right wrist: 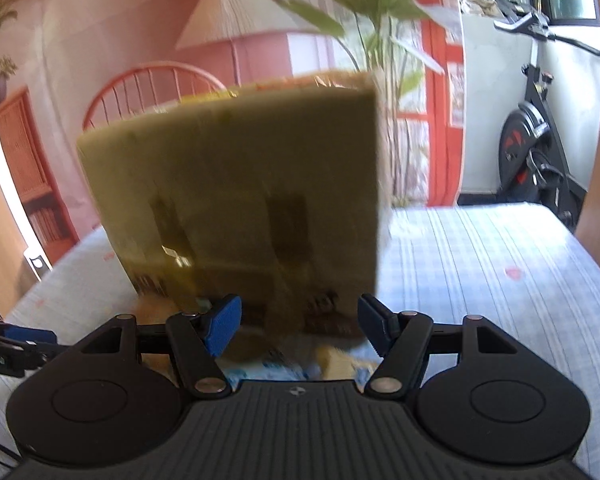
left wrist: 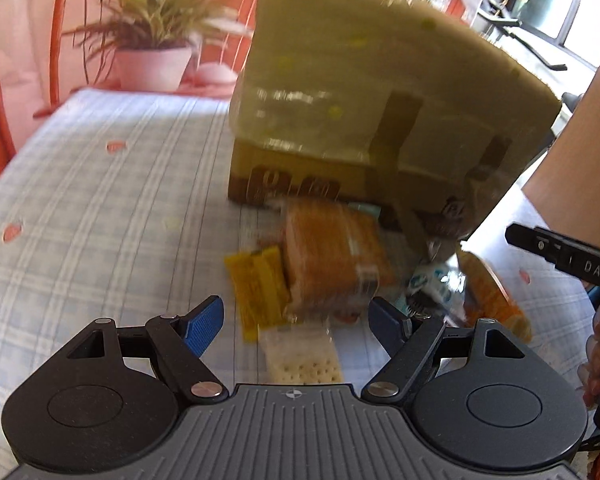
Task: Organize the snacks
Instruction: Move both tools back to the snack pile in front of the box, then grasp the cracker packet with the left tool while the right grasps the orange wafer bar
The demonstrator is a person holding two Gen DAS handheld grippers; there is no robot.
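Orange snack pack (left wrist: 332, 256) lengthwise toward cardboard box (left wrist: 340, 120), both grippers (left wrist: 296, 320) (right wrist: 298, 322) agape.

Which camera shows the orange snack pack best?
The left wrist view. There the orange snack pack lies in plain sight on the checked tablecloth, in front of the cardboard box, though blurred. The right wrist view shows almost none of it: the box and gripper body hide the snacks.

Left gripper (left wrist: 296, 316): black linkage arms with silver pivot screws, blue ribbed fingers (left wrist: 204, 324), round black side housings and a grey ribbed centre plate bearing a small crosshair mark. Right gripper (right wrist: 298, 322): same build, with white "DAS" lettering along one black finger.
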